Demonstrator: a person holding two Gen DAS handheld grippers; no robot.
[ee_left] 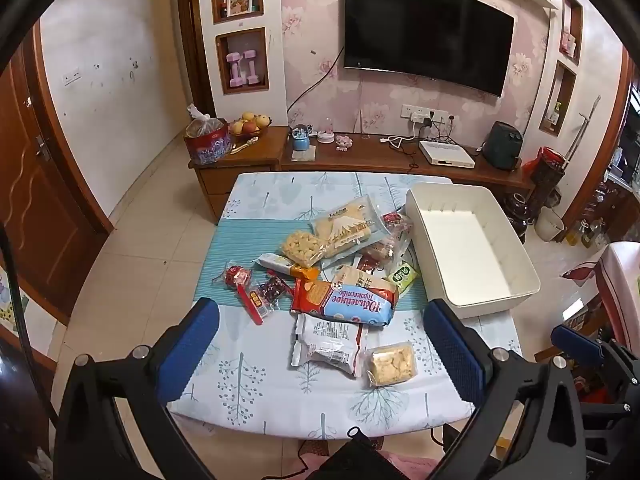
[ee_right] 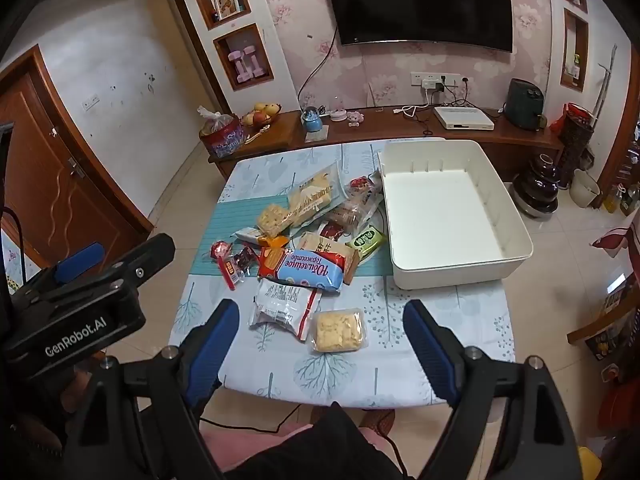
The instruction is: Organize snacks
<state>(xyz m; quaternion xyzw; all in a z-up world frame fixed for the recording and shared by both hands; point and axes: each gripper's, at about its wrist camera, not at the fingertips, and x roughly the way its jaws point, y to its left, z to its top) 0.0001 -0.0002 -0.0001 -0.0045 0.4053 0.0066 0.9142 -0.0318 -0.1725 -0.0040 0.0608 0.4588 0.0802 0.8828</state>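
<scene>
Just left of the white bin (ee_right: 516, 216) on the patterned table (ee_right: 460, 320), the snacks lie in a loose heap, and both grippers hang above the table's near edge with nothing in them. From the right wrist camera, the right gripper (ee_right: 320, 336) stands with its jaws wide apart, blue pads clear on either side; between the fingers, lower on the cloth, sit the clear pack of pale crackers (ee_right: 339, 330) and the white wrapper with red stripe (ee_right: 286, 307), neither touched. The left gripper (ee_left: 322, 328) is spread just as wide, fully parted, and past its fingers I see those same two packs, untouched.

Now the pile itself. Nearest the bin's left wall lies a small green packet (ee_right: 367, 239), almost against it. Left of that, the blue and red biscuit pack (ee_right: 306, 270) with Cyrillic lettering lies across a tan box. Further left of the bin comes a red lollipop-style sweet (ee_right: 224, 258) with a dark wrapped candy beside it. Toward the bin's far corner, a long clear bag of pale wafers (ee_right: 316, 196) slants over a puffed rice bar (ee_right: 272, 218), with a red-labelled clear pack (ee_right: 360, 190) close to the bin's rim. The bin's white floor shows bare, ribs along its walls.
</scene>
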